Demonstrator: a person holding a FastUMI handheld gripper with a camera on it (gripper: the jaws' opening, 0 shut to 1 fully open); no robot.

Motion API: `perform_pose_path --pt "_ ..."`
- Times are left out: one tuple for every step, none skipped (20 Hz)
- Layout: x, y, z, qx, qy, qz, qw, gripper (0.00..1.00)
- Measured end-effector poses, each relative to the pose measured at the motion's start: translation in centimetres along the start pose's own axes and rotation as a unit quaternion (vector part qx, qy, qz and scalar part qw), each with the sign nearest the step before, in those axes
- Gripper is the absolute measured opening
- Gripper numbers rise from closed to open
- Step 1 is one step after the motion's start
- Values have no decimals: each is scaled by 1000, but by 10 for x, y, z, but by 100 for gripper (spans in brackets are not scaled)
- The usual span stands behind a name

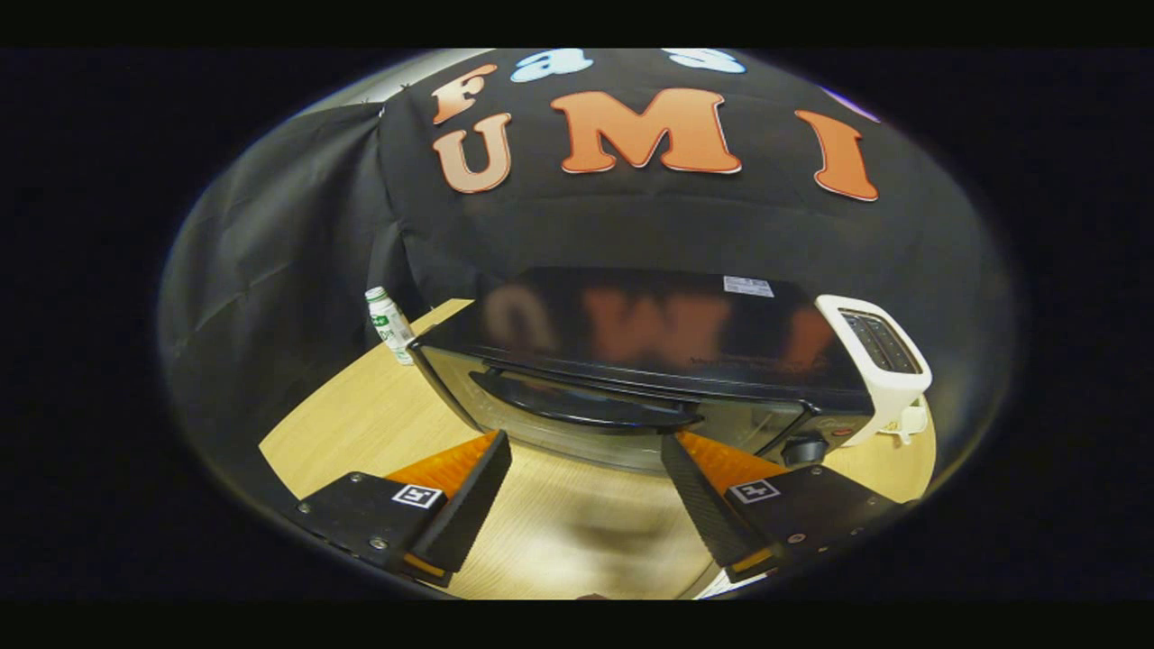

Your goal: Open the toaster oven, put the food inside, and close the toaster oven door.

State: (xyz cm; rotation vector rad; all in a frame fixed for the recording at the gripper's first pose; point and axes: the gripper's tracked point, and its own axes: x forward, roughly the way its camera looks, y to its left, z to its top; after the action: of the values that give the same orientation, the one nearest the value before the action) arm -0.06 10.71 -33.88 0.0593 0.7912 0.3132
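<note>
A black toaster oven (649, 342) stands on the wooden table (361, 424), seen from above and in front. Its glass door is closed, with a dark curved handle (586, 407) across the top of the door and a knob (805, 449) at the right. My gripper (586, 446) hovers just in front of the door, a little below the handle. Its fingers are spread wide with nothing between them, only bare table showing in the gap.
A white slot toaster (879, 361) stands right beside the oven on its right. A small white bottle with a green label (389, 324) stands at the oven's left rear corner. Black cloth walls close in behind and to the left.
</note>
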Motion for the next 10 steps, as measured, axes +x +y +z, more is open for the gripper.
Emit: perform_pose_path --pt "-1 -2 0 7 -1 -1 1000 99" --pt "-2 -5 0 13 -2 -3 1000 99" --pt "-4 -8 1 19 -4 -5 1000 99" --pt "-7 -11 3 24 -7 -5 1000 99" --pt "-13 -12 5 28 -14 -6 1000 99" --pt "-16 -15 7 29 -20 -6 999 99" --pt "-20 -18 9 30 -25 -6 999 99" --pt "-24 -21 10 33 -28 -8 999 99" --pt "-29 -24 10 39 -31 -7 999 99" --pt "-35 -29 11 45 -35 -9 998 99"
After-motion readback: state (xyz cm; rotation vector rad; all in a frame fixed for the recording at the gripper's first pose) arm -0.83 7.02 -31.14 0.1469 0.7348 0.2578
